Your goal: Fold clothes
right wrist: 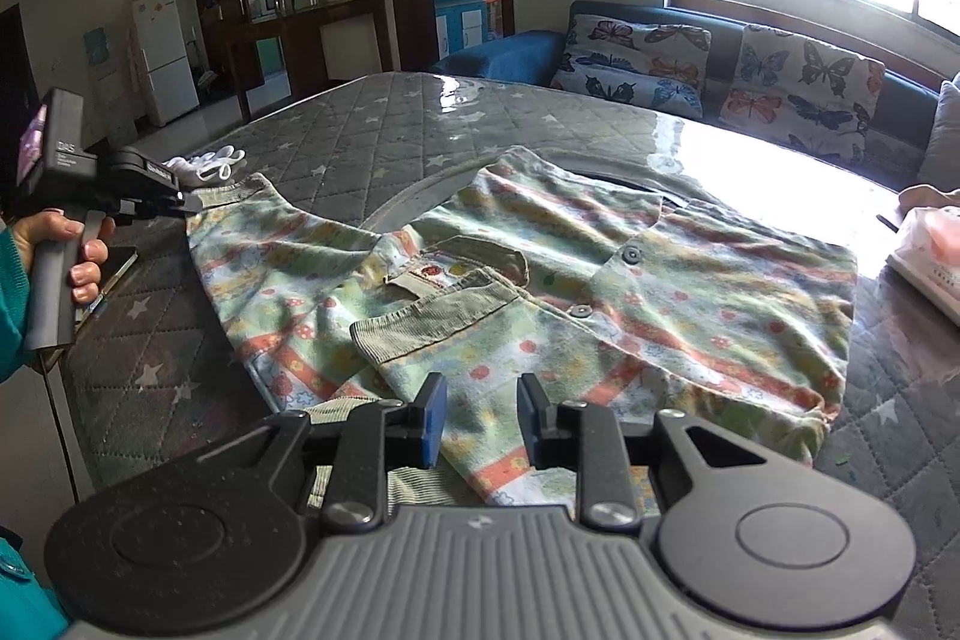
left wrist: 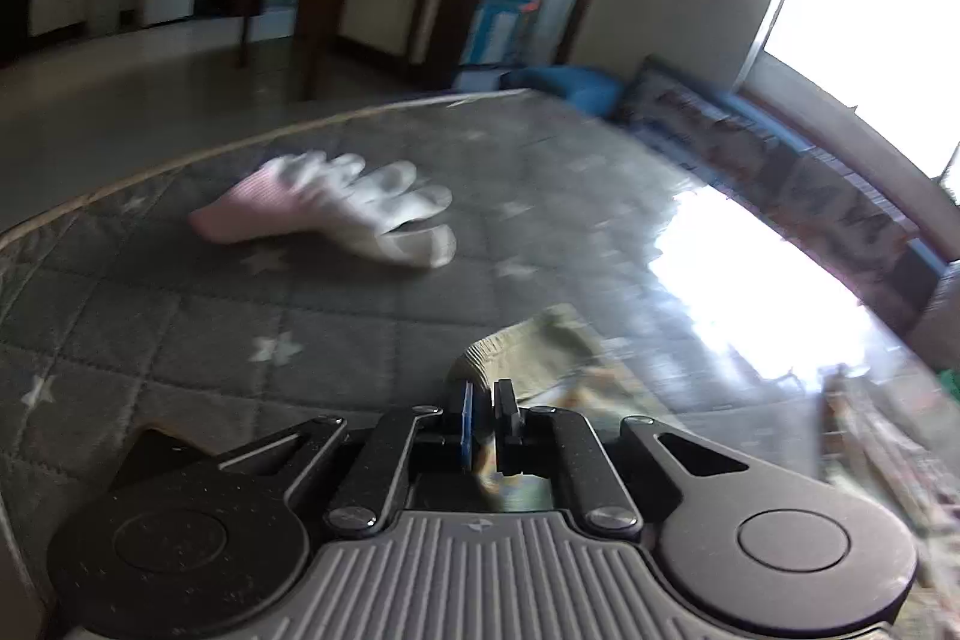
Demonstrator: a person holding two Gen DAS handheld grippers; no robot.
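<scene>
Left gripper (right wrist: 183,202) pinches shirt (right wrist: 540,292) cuff — right gripper (right wrist: 477,421) open.

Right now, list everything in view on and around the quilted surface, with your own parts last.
Child's shirt: one, pale green with orange and yellow floral stripes, spread mid-surface; one sleeve cuff pinched at the far left.
Work gloves: white with a pink cuff, count unclear, lying beyond the cuff.
Quilted cover: one, grey with white stars, under everything.
Tissue pack: one, white and pink, at the right edge.
Butterfly cushions: two, on the dark blue sofa behind.
Fridge: one, white, far left.
Left gripper: fingers shut on the cuff.
Right gripper: fingers open above the near hem.
Left hand: around the gripper's handle.
</scene>
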